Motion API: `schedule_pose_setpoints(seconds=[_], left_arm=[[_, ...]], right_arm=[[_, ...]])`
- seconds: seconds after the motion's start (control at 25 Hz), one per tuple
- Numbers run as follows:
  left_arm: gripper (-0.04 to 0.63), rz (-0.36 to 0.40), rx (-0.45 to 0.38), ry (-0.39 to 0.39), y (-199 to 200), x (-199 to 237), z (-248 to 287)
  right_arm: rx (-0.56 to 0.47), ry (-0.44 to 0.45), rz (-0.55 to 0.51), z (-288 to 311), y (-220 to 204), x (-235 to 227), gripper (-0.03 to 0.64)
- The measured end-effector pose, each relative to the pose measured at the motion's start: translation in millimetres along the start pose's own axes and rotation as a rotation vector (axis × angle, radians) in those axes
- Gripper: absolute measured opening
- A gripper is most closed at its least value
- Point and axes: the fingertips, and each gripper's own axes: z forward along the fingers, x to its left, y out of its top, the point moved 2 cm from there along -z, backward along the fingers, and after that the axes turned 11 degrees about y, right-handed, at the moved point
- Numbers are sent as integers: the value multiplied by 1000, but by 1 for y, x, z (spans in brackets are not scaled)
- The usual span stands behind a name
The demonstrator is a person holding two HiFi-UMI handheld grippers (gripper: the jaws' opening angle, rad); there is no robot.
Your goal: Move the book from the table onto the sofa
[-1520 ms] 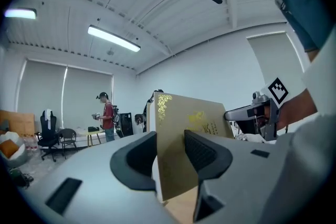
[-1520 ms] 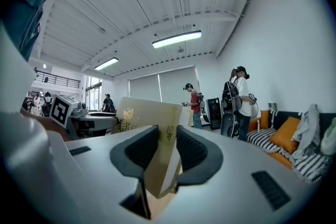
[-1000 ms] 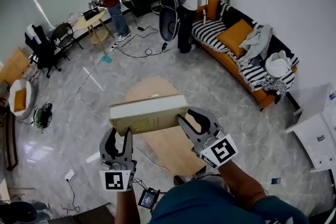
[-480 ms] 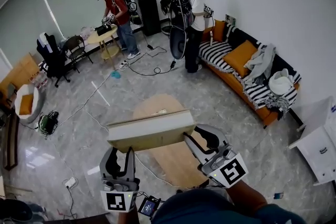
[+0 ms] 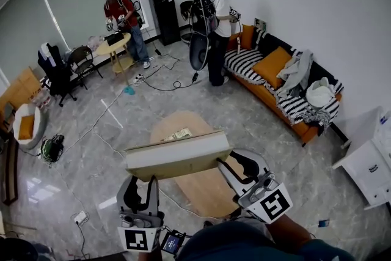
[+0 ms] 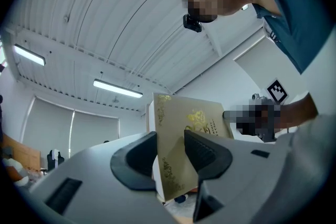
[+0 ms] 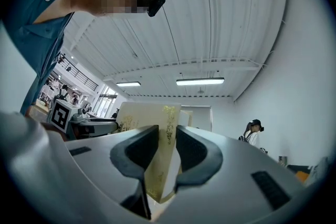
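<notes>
I hold a large cream book (image 5: 177, 154) with gold print flat in the air above the oval wooden table (image 5: 201, 186). My left gripper (image 5: 144, 183) is shut on its near left edge, and my right gripper (image 5: 225, 163) is shut on its right edge. In the left gripper view the book (image 6: 181, 144) stands between the dark pads (image 6: 207, 152). In the right gripper view the book (image 7: 160, 155) is clamped between both pads. The orange sofa (image 5: 269, 79) runs along the right wall, covered with cushions, striped cloth and clothes.
A folded paper (image 5: 177, 134) lies on the table beyond the book. A person (image 5: 214, 21) stands in front of the sofa's far end, another person (image 5: 122, 18) at a small round table. Cables (image 5: 159, 79) cross the floor. A white cabinet (image 5: 369, 162) stands at the right.
Both grippers have lifted the book higher off the table, so it sits larger and closer in the head view. The folded paper on the table has come into sight beyond it.
</notes>
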Motion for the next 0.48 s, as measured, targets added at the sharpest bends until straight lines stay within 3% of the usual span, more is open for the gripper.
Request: schedule_pose_setpoints(seconds=[0.48], left_arm=[[161,-78,-23,-178,6,-65,16]], right_arm=[[42,-179,-40,-74,24,-11,114]])
